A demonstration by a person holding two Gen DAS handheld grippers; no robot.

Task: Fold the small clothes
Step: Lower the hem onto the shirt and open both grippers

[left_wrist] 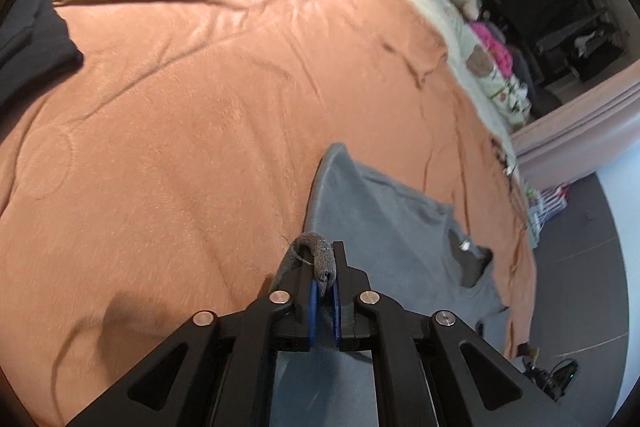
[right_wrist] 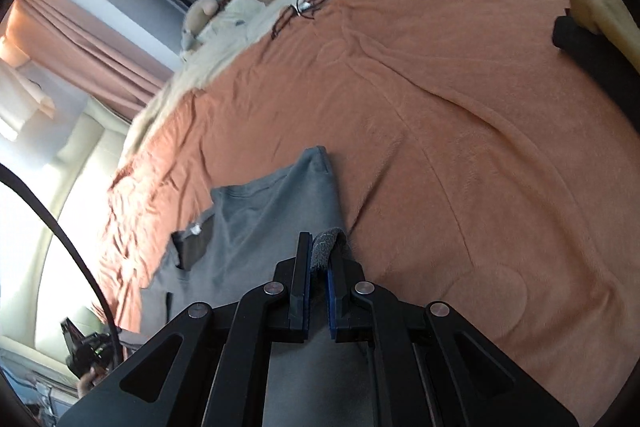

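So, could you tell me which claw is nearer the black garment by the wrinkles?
Left. The black garment lies left of the left claw; the right claw is across the shirt.

Both handheld tools look alike: the left tool point(left_wrist: 322, 269) and right tool point(right_wrist: 320, 259) have matte black linkage arms with triangular cutouts, four round silver pivot screws across each, and blue pads lining the inner faces of the black fingers.
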